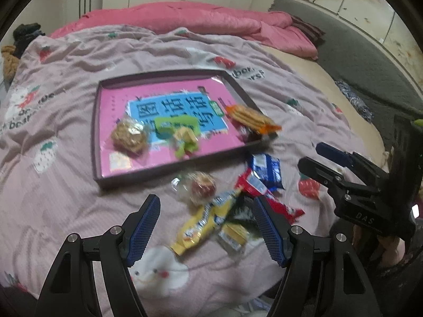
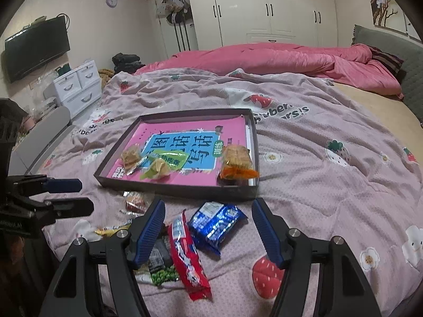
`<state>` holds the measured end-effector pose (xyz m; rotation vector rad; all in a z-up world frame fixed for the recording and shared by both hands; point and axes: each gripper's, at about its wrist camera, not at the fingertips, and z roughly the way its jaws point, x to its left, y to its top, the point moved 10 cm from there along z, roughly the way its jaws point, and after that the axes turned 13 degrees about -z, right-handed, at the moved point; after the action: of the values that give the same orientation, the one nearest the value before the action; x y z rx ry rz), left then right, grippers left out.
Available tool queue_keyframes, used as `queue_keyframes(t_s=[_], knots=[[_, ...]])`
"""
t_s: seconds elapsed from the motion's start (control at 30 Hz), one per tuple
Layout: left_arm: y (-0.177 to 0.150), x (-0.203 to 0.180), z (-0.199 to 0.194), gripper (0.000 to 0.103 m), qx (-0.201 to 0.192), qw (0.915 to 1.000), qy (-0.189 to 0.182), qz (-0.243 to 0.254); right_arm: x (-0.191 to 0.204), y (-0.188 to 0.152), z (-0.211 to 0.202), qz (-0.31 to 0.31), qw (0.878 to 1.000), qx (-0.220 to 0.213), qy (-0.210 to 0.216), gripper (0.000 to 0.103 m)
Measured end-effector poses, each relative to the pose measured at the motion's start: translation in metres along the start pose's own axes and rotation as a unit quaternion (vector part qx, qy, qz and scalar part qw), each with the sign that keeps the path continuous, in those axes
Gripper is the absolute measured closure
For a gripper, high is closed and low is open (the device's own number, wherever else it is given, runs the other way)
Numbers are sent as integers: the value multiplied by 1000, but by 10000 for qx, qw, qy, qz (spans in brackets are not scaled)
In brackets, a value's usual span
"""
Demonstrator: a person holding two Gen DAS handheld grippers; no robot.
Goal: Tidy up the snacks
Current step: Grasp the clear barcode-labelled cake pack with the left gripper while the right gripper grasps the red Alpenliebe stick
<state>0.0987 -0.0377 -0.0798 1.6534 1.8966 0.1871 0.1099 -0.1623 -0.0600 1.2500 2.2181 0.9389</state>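
Bedspread (image 2: pixel 304 158) bears red packet (image 2: pixel 189 259) lengthwise toward tray (image 2: pixel 174 189); both fingers wide, empty.

three snacks (image 2: pixel 236 161) in tray (image 2: pixel 174 188), others (image 2: pixel 215 225) outside

Tray (image 2: pixel 252 132) on bed, loose snacks (image 2: pixel 216 223) seemingly before it
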Motion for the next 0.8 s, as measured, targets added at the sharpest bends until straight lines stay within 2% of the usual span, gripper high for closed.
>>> queue_keyframes(t_s=[0.5,0.8], knots=[[-47,-20,21,28,601,9977,-31,303,6,-16,-4,-163,9997,180,79,35],[-53,-18,26,28,652,9973,55,343,22,-27,2,-438,9979,415,244,35]])
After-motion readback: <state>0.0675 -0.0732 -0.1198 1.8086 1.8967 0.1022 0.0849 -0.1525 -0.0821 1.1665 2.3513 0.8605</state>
